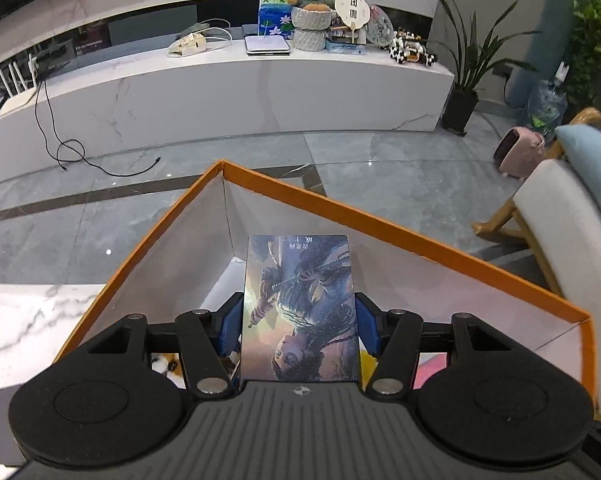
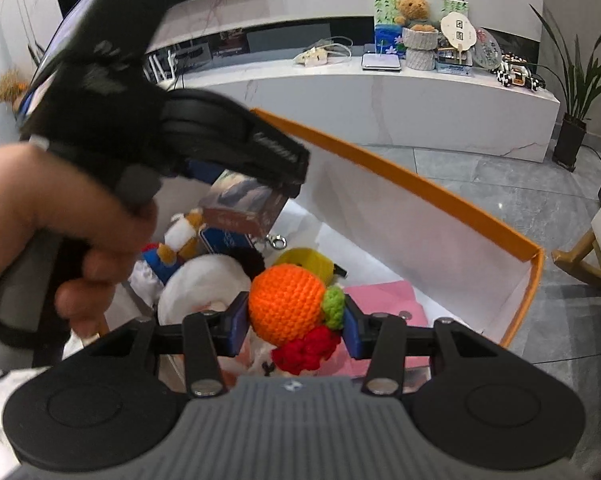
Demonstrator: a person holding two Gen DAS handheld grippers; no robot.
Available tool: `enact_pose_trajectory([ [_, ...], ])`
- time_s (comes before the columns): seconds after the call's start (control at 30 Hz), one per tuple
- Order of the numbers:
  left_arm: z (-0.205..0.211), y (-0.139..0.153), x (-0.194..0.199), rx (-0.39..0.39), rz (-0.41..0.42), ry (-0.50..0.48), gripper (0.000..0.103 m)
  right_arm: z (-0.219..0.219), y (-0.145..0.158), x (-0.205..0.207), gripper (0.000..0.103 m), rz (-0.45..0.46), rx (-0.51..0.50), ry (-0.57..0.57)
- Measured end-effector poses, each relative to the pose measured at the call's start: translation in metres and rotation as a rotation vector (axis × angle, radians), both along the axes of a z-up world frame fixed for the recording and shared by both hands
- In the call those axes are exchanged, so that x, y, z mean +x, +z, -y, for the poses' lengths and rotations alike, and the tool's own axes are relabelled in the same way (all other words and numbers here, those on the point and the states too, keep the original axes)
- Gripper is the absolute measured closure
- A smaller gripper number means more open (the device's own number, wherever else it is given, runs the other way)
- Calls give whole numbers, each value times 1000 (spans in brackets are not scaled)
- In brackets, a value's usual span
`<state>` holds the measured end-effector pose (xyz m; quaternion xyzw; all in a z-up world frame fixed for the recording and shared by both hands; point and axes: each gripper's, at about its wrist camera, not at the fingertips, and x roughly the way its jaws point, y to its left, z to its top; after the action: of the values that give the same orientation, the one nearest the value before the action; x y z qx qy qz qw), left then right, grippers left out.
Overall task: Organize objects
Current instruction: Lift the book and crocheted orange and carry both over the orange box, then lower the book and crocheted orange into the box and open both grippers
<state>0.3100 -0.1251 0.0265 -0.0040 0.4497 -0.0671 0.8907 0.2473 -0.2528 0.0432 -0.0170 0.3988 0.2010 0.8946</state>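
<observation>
Over the orange-rimmed box (image 1: 380, 216), the left gripper (image 1: 299, 320) clamped a glossy illustrated card box (image 1: 300, 304). The right gripper (image 2: 296, 316) pinched a crocheted orange (image 2: 286, 302) with green leaf and red berries.

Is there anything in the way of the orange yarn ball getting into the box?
Nothing blocks it. The right tool holds the orange crochet ball over the open orange box. Below it lie a white plush and pink paper, so it would land on those.

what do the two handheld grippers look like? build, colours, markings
Both match: ribbed grey body with a small round logo, two black round-lobed side plates, black linkage bars with silver pins, blue pads on the fingers. Left gripper, right gripper. The left one's grey-and-black handle sits in a bare hand.
</observation>
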Motion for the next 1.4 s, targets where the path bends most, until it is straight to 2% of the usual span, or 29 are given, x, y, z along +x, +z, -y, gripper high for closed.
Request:
enact_pose_trajectory([
  [0.17, -1, -6, 4, 9, -18, 4, 36, -5, -7, 1, 54, -6, -55, 6],
  [0.4, -5, -4, 6, 6, -24, 12, 36, -6, -7, 2, 52, -3, -63, -4],
  [0.7, -10, 12, 2, 10, 30, 21, 35, -5, -4, 3, 50, 6, -56, -6],
  [0.8, -15, 22, -7, -20, 52, 26, 35, -5, -4, 3, 45, 6, -60, -12],
  [0.93, -31, 36, -36, -75, 99, 49, 32, -6, -1, 2, 42, 11, -63, -17],
  [1.07, -48, 55, -77, -78, 169, 74, 30, -4, 3, -1, 42, 27, -51, -17],
  [1.17, -59, 74, -114, -79, 198, 134, 24, -3, 7, -4, 41, 38, -43, -22],
  [1.3, -71, 112, -161, -96, 241, 187, 24, -5, 12, -8, 41, 53, -36, -28],
  [1.4, -72, 153, -188, -112, 290, 214, 23, -6, 14, -13, 41, 66, -41, -30],
])
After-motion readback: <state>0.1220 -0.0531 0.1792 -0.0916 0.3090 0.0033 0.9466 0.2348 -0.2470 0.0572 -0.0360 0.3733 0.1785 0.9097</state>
